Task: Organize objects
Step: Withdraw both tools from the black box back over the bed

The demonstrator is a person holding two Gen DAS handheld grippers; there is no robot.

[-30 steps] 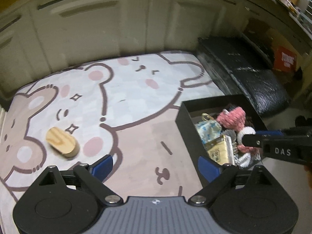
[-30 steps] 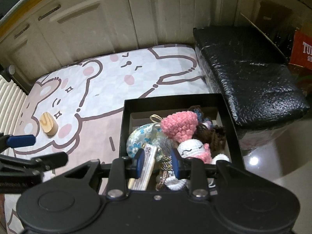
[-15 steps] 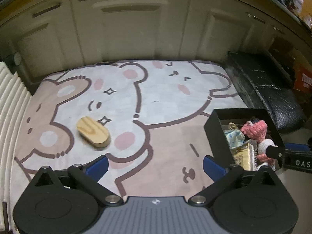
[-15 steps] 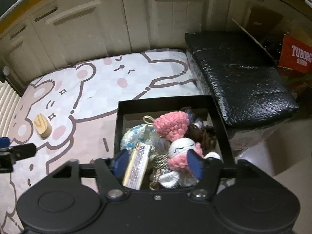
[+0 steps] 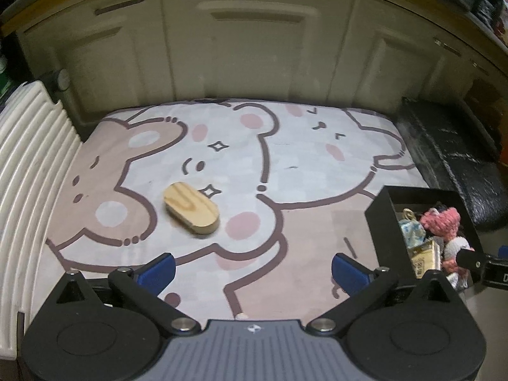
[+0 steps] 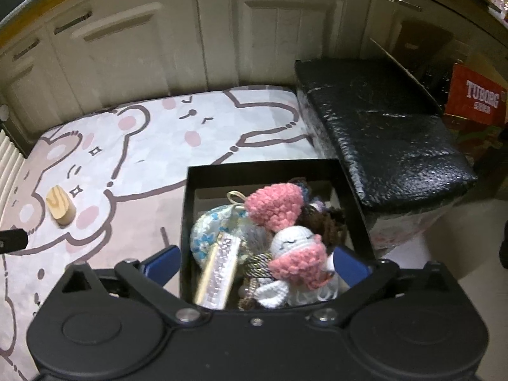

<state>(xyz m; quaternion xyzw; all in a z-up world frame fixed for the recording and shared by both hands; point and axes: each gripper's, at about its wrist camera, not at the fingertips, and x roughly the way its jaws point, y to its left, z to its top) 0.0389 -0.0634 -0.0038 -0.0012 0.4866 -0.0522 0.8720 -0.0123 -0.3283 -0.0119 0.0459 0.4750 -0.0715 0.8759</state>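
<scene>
A light wooden oval block [image 5: 190, 209] lies on the cartoon bear mat [image 5: 317, 158], just ahead and a little left of my left gripper [image 5: 252, 268], which is open and empty. My right gripper [image 6: 257, 262] hovers over the black box [image 6: 263, 168]. Its jaws are opening, and its pads press on nothing. In the box lie a pink crochet piece [image 6: 273, 204], a white and pink crochet doll [image 6: 295, 247], a floral pouch [image 6: 206, 231] and a glittery strip [image 6: 219, 273]. The block [image 6: 60, 204] shows far left in the right wrist view.
A black padded bench [image 6: 381, 133] stands right of the mat, with a red carton [image 6: 479, 98] beyond it. Cream cabinet doors [image 5: 254, 47] close off the back. A white ribbed radiator [image 5: 31, 158] runs along the mat's left side.
My left gripper swung left, so the wooden block now sits nearer the view's middle and the box at the right edge. The right jaws went from nearly shut to wide.
</scene>
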